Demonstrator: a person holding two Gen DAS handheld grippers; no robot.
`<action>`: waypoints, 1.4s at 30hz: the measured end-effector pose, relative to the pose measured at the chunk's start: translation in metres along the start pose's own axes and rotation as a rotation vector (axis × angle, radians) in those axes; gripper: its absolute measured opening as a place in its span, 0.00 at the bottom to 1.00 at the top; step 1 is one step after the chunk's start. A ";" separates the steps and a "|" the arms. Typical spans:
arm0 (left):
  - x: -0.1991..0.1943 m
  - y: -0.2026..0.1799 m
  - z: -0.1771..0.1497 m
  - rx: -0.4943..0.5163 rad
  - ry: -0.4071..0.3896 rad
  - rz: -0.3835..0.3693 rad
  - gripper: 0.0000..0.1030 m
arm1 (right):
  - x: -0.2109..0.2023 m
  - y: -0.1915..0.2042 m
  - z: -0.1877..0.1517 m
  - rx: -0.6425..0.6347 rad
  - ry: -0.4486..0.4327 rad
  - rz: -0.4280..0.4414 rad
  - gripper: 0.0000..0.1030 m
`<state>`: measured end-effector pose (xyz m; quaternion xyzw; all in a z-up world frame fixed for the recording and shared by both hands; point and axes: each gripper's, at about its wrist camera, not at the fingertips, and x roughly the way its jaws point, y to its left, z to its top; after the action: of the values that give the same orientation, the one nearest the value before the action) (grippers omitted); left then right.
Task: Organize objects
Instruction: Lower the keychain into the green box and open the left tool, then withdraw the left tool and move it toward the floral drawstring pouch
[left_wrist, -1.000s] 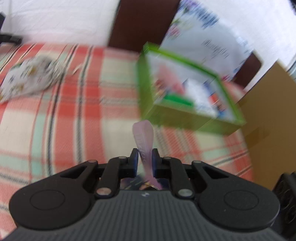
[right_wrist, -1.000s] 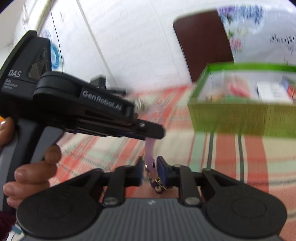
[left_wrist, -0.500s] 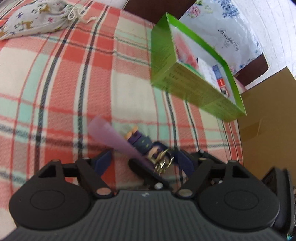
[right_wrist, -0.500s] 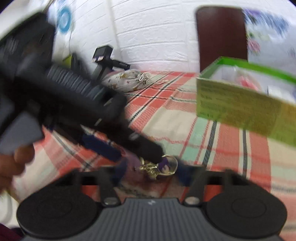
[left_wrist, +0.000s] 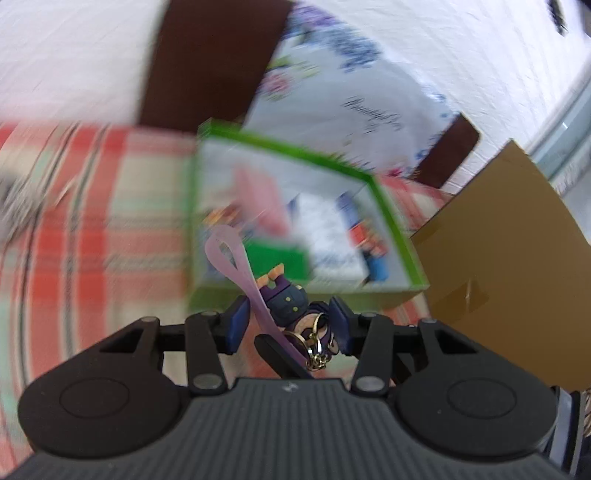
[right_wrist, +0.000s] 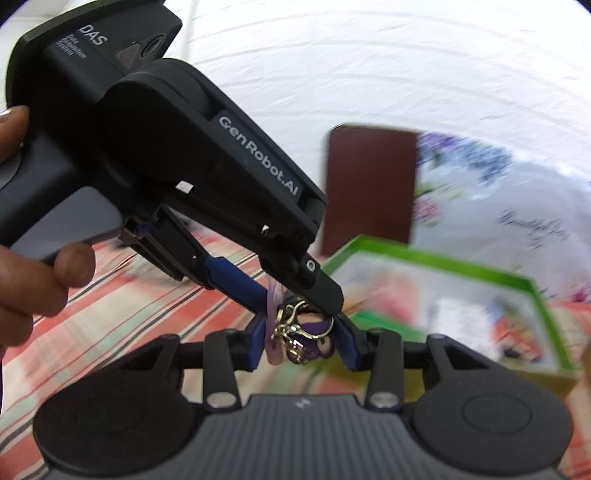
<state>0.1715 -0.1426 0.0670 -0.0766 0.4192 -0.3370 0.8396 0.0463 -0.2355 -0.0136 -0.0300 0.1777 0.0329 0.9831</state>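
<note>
Overhead, white brick wall (right_wrist: 369, 74), plaid cloth (left_wrist: 110, 221) (blurred), green box (left_wrist: 399, 243).

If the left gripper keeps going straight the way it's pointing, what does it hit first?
Probably the near wall of the green box straight ahead of the left gripper; blur makes depth unclear.

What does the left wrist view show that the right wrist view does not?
Only the left wrist view shows the looped end of the strap. Only the right wrist view shows a hand holding the left gripper, seen from outside. Both show the purple keychain, the green box and the plaid cloth.
</note>
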 end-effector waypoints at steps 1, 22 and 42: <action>0.007 -0.009 0.008 0.022 -0.005 -0.006 0.47 | 0.001 -0.009 0.004 0.009 -0.013 -0.023 0.38; 0.049 -0.043 0.010 0.246 -0.078 0.390 0.58 | 0.014 -0.096 -0.022 0.303 0.017 -0.272 0.72; -0.025 -0.020 -0.055 0.230 -0.121 0.511 0.91 | -0.046 -0.068 0.004 0.452 0.035 -0.146 0.76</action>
<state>0.1093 -0.1333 0.0563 0.1071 0.3331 -0.1545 0.9240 0.0099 -0.3053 0.0089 0.1773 0.1951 -0.0796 0.9613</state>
